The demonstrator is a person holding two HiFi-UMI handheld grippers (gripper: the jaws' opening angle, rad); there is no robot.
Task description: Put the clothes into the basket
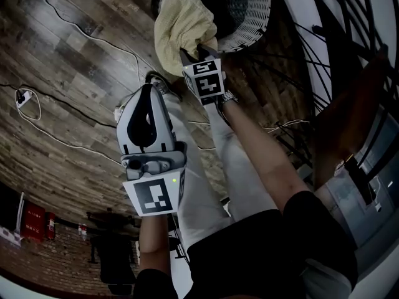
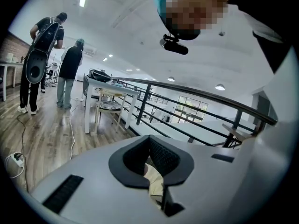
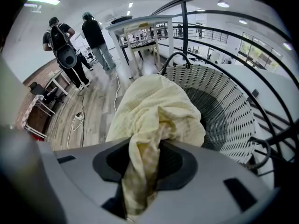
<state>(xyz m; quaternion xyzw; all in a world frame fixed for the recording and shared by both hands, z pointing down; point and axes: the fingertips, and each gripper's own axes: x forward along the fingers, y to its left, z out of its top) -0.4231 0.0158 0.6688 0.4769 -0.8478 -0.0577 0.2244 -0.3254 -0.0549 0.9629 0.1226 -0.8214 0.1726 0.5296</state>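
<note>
A white woven basket (image 1: 249, 17) stands on the wood floor at the top of the head view. A pale yellow cloth (image 1: 181, 27) hangs bunched against the basket's left rim. My right gripper (image 1: 190, 56) is shut on the cloth from below. In the right gripper view the cloth (image 3: 154, 111) runs down between the pads of the right gripper (image 3: 140, 171), with the basket (image 3: 219, 106) open just behind it. My left gripper (image 1: 149, 87) hovers lower and to the left, its fingers meeting at the tip. Only a cream sliver shows in the narrow gap of the left gripper (image 2: 152, 171).
A black metal railing (image 1: 336, 36) runs close along the basket's right side. White cables (image 1: 81, 33) and a power strip (image 1: 24, 96) lie on the floor at left. The person's light-trousered legs (image 1: 206, 167) stand below the grippers. Two people (image 3: 65, 50) and a white table (image 3: 140, 36) are far off.
</note>
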